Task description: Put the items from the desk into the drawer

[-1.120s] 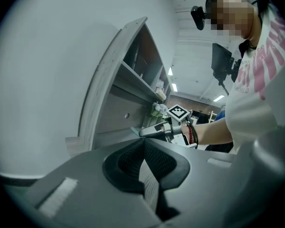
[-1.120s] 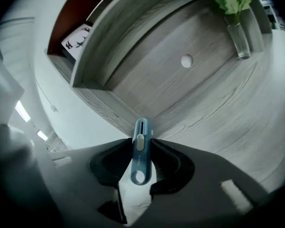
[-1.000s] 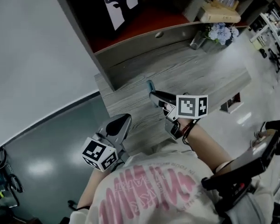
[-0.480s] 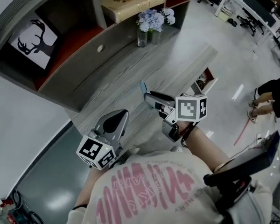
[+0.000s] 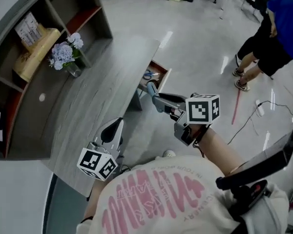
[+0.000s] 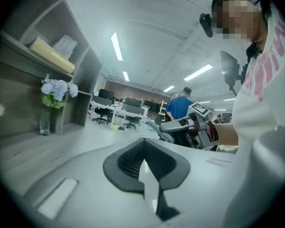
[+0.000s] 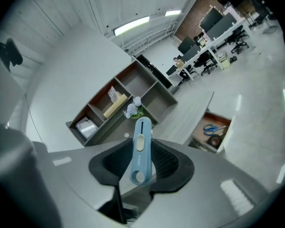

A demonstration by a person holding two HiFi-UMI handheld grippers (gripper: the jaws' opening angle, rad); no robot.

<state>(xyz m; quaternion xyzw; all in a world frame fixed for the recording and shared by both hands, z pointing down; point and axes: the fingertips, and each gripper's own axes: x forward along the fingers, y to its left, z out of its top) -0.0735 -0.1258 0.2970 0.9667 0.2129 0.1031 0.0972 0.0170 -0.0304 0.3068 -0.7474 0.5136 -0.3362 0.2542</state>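
A blue utility knife (image 7: pixel 139 146) stands upright between the jaws of my right gripper (image 7: pixel 141 152), which is shut on it. In the head view that right gripper (image 5: pixel 154 89) hangs past the desk's edge, just in front of the open drawer (image 5: pixel 162 77). Inside the drawer lie blue scissors (image 7: pixel 213 128) and a dark tape roll (image 7: pixel 215 139). My left gripper (image 5: pixel 115 126) hovers over the grey wooden desk (image 5: pixel 97 91) near its front edge. Its jaws (image 6: pixel 145 163) are shut and hold nothing. The left gripper view also shows the right gripper (image 6: pixel 175 125) with the utility knife (image 6: pixel 155 127).
A glass vase of pale blue flowers (image 5: pixel 65 57) stands at the back of the desk. Behind it a shelf unit holds a yellow box (image 5: pixel 36 52) and books. A person in blue (image 5: pixel 276 18) stands on the floor to the right, near a cable (image 5: pixel 254 116).
The head view has swung right along the desk, bringing the open drawer into sight. My right gripper has carried the knife from over the desk to the drawer's front.
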